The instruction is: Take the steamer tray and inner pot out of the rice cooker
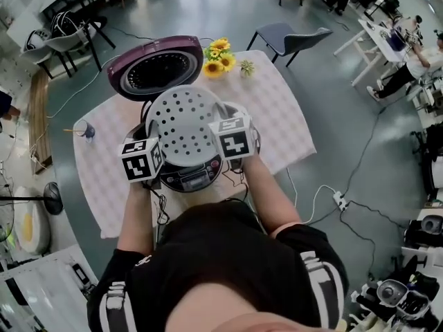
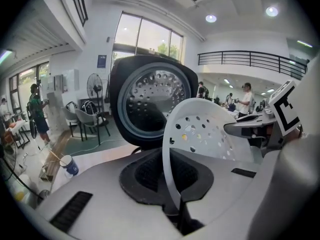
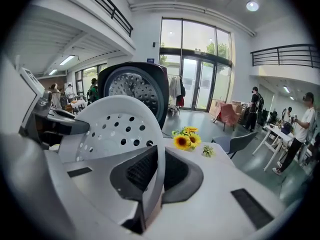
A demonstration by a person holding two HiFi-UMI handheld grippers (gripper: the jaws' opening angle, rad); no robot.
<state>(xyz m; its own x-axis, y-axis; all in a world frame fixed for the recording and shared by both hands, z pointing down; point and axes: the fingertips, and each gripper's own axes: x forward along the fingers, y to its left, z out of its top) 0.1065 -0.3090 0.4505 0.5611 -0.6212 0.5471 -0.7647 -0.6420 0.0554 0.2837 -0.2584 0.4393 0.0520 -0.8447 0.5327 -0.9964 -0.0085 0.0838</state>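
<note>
The white perforated steamer tray hangs above the open rice cooker, held by both grippers. My left gripper is shut on its left rim, and that rim runs between the dark pads. My right gripper is shut on the right rim. The cooker's purple lid stands open behind the tray; its inner plate fills the left gripper view and also shows as the lid plate in the right gripper view. The inner pot is hidden under the tray.
The cooker stands on a table with a pale checked cloth. Sunflowers lie at the far edge, and a paper cup stands at the left. A grey chair is beyond the table. A cable and power strip lie on the floor right.
</note>
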